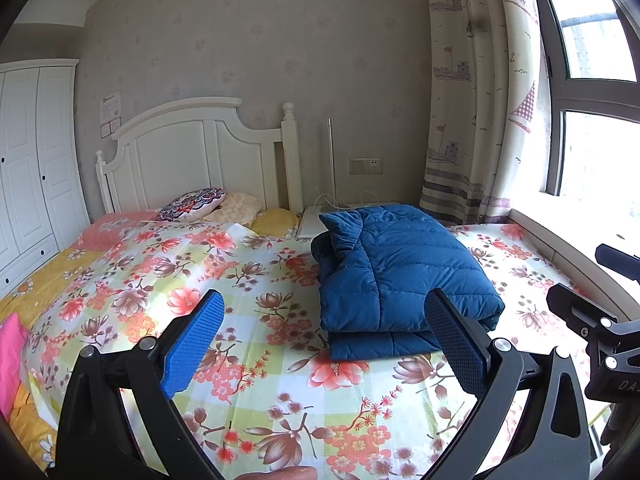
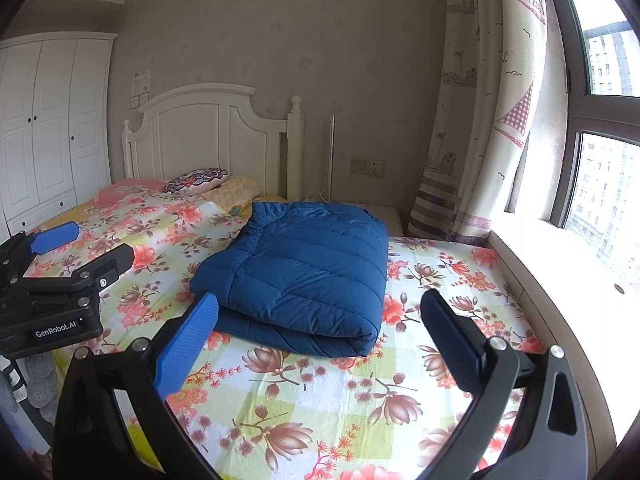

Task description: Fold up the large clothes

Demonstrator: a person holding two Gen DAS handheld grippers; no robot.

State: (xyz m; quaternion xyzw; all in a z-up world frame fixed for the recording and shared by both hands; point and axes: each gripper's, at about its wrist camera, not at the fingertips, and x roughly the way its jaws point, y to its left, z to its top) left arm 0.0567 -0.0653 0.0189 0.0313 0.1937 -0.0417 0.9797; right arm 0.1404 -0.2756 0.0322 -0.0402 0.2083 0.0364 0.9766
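A blue quilted down jacket (image 1: 396,272) lies folded into a thick rectangle on the floral bed sheet (image 1: 248,280), towards the window side. In the right wrist view the same jacket (image 2: 304,268) sits just beyond the fingers. My left gripper (image 1: 326,316) hovers above the sheet in front of the jacket, open, nothing between its blue pads. My right gripper (image 2: 320,320) is also open and empty, held back from the jacket's near folded edge. The left gripper (image 2: 80,246) shows at the left edge of the right wrist view; the right gripper (image 1: 588,280) shows at the right edge of the left wrist view.
Pillows (image 1: 200,204) lie by the white headboard (image 1: 188,152). A white wardrobe (image 1: 28,168) stands at the left. A bedside table (image 2: 384,216) sits behind the jacket. Curtain (image 1: 472,100) and window ledge (image 2: 560,264) border the bed on the right. A pink item (image 1: 10,356) lies at the left edge.
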